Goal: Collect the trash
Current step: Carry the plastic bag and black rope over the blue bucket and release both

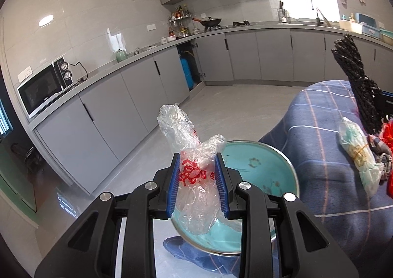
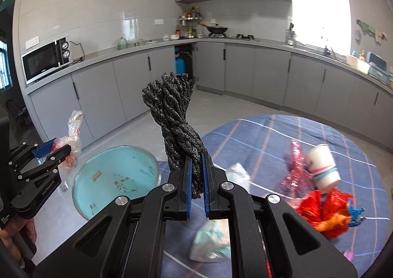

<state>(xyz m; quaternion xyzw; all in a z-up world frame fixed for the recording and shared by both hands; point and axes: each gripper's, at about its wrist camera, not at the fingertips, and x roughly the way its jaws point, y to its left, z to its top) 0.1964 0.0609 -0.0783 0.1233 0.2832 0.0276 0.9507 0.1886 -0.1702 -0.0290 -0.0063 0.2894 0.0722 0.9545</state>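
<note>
Left hand-held gripper (image 1: 198, 174): its blue pads pinch a crumpled clear plastic bag (image 1: 194, 155) with red print; the bag stands up between the pads and hangs above the teal basin (image 1: 270, 174).

Right hand-held gripper (image 2: 196, 179): pads pressed nearly together on a bundle of dark twisted rope (image 2: 175, 116), which rises upright from the grip, just right of the basin and over the near edge of the table (image 2: 270, 135).

Teal basin: round, with a metal rim, dark flecks on its inner bottom. It sits at the left edge of the table, which is covered with a blue checked cloth.

On the table, right of the basin, nearest first: a pale green and white wrapped packet (image 2: 211, 241), blurred; a red and orange plastic bag (image 2: 324, 214); a pink crinkled wrapper (image 2: 292, 170); a white paper cup (image 2: 321, 170) lying tilted against that wrapper.

Beyond the basin: pale floor (image 2: 221, 106), then grey kitchen cabinets (image 2: 245, 69) under a counter. A microwave (image 2: 44, 59) stands on the counter far left of the basin; a black wok (image 2: 217, 29) sits on the stove at the far wall.
</note>
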